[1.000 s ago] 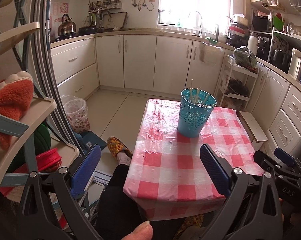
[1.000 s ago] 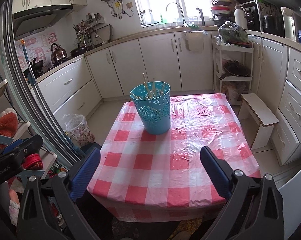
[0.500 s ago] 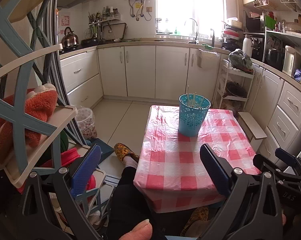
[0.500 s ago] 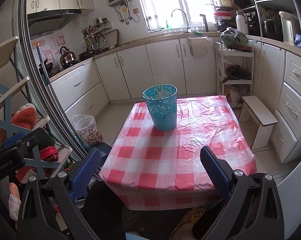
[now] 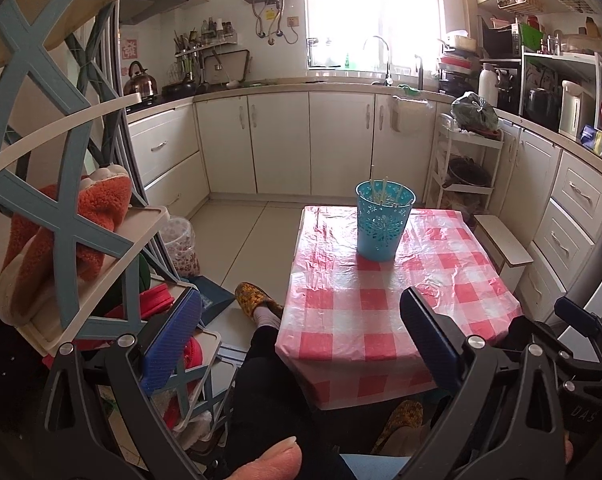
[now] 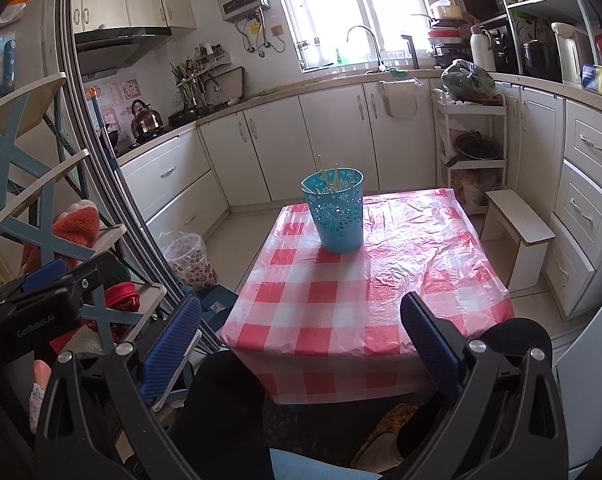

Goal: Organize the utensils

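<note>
A turquoise perforated cup [image 5: 384,224] [image 6: 336,209] stands on the far part of a low table with a red-and-white checked cloth [image 5: 381,312] [image 6: 361,292]. Several pale chopsticks [image 5: 385,190] [image 6: 327,176] stick out of the cup. My left gripper [image 5: 301,338] is open and empty, held back from the table's near edge, above a person's dark-clothed legs. My right gripper [image 6: 301,340] is also open and empty, well short of the cup. The left gripper's body [image 6: 41,304] shows at the left of the right wrist view.
A shelf rack with orange slippers [image 5: 81,224] stands close on the left. A bin with a bag [image 5: 181,246], a white stool [image 6: 517,236], a wire cart [image 5: 467,168] and white cabinets ring the table. A foot in a yellow slipper [image 5: 257,298] rests beside it.
Both grippers have pulled back and up from the table, so the table and cup look smaller and farther. Both stay open and empty.
</note>
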A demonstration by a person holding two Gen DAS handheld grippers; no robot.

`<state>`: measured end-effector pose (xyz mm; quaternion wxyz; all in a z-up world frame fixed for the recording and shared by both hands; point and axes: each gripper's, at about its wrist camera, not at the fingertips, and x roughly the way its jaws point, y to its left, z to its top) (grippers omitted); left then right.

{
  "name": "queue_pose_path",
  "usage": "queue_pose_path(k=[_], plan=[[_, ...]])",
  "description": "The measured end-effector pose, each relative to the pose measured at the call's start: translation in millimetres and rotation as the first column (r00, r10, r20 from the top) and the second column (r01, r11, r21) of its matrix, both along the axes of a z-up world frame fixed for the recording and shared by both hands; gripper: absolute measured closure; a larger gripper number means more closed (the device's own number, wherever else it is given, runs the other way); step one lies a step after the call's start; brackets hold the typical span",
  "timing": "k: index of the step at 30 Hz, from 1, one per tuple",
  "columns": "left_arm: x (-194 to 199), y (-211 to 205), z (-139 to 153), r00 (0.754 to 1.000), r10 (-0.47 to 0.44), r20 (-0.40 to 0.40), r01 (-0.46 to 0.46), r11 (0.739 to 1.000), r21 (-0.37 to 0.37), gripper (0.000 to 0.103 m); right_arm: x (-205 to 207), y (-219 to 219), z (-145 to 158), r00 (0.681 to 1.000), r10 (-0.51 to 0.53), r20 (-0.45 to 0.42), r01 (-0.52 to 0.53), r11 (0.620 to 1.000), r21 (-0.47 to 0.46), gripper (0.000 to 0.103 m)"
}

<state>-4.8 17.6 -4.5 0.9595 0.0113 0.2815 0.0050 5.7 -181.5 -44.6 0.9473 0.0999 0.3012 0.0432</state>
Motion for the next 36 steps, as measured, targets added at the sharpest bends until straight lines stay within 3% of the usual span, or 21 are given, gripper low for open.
queue_pose_path(k=[30, 36], plan=[[-51, 7, 8, 0.998, -0.016, 0.057, 0.018, 1.0, -0.025, 0.008, -78, 22, 49, 0.982, -0.011, 0.191, 0.024, 0.998, -0.066, 0.007], [-55, 10, 6, 0.998, -0.017, 0.059, 0.019, 0.999, -0.031, 0.008, -78, 28, 45, 0.985, 0.007, 0.174, 0.006, 0.997, -0.075, 0.007]])
